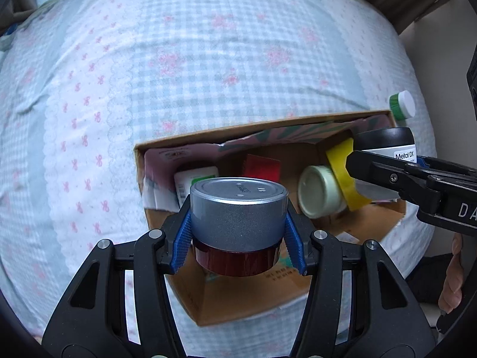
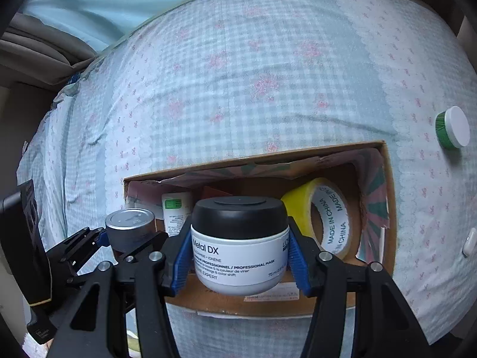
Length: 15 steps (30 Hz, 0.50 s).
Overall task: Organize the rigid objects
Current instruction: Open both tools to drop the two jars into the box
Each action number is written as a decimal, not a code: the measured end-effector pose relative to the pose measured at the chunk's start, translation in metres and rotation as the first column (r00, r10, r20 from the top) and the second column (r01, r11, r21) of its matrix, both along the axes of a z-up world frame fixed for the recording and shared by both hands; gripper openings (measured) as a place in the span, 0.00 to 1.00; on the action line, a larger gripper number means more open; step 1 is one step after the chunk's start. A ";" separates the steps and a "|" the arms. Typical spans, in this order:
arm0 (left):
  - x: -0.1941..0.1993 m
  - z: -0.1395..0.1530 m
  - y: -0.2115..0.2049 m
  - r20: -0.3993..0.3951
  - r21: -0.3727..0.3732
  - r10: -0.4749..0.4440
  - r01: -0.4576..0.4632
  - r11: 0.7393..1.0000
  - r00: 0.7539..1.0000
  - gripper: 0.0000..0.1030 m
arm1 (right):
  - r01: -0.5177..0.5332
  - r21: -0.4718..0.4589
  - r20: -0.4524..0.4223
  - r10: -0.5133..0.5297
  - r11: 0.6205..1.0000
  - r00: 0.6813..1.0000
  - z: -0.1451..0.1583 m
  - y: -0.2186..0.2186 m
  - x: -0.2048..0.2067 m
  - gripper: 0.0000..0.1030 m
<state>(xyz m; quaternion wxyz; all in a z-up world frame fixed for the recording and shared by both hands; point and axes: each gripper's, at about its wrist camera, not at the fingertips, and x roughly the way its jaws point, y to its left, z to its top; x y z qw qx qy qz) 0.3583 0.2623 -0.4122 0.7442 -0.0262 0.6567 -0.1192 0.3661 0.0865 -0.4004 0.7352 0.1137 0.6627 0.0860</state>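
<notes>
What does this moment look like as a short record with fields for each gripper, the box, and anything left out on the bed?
left gripper: shut on silver-lidded dark red jar
right gripper: shut on black-lidded white Metal DX jar
open cardboard box: holds yellow tape roll, white-lidded jar, red item, white labelled bottle
on checked bedsheet: green jar with white lid

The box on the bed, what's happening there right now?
A person holds a gripper in each hand above the open cardboard box. The left gripper is shut on a grey-lidded red jar; the right gripper is shut on a black-lidded white jar. The box already holds yellow tape. A green-and-white jar lies outside on the bedspread.
</notes>
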 end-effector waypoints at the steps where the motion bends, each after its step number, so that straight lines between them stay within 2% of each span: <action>1: 0.004 -0.005 0.001 -0.010 -0.001 0.004 -0.004 1.000 1.000 0.49 | -0.005 0.003 -0.008 0.005 1.000 1.000 -0.007 0.002 0.005 0.51; 6: 0.013 -0.021 0.002 -0.047 0.012 0.003 -0.002 1.000 0.999 0.49 | -0.008 0.021 -0.062 0.009 1.000 0.998 -0.034 0.006 0.022 0.51; 9: 0.013 -0.021 -0.002 -0.034 0.045 -0.024 0.026 0.999 0.999 0.52 | -0.008 0.036 -0.074 0.011 0.999 0.997 -0.042 0.006 0.026 0.51; 10: 0.013 -0.020 -0.004 -0.028 0.046 -0.038 0.040 0.998 0.999 0.69 | -0.004 0.050 -0.081 0.008 0.999 0.997 -0.045 0.005 0.027 0.51; 11: 0.012 -0.017 -0.006 -0.022 0.042 -0.051 0.052 0.998 0.998 0.97 | 0.002 0.065 -0.094 0.005 0.998 0.996 -0.048 0.005 0.029 0.54; 12: 0.011 -0.014 -0.007 -0.016 0.039 -0.057 0.058 0.998 0.998 0.99 | 0.014 0.081 -0.108 -0.005 0.997 0.994 -0.050 0.004 0.030 0.70; 13: 0.009 -0.010 -0.007 -0.002 0.034 -0.060 0.060 0.998 0.998 1.00 | 0.030 0.081 -0.112 -0.020 0.996 0.993 -0.051 0.003 0.030 0.90; 15: 0.005 -0.005 -0.006 0.001 0.038 -0.060 0.060 0.997 0.998 1.00 | 0.054 0.088 -0.083 -0.046 0.995 0.995 -0.048 -0.001 0.030 0.96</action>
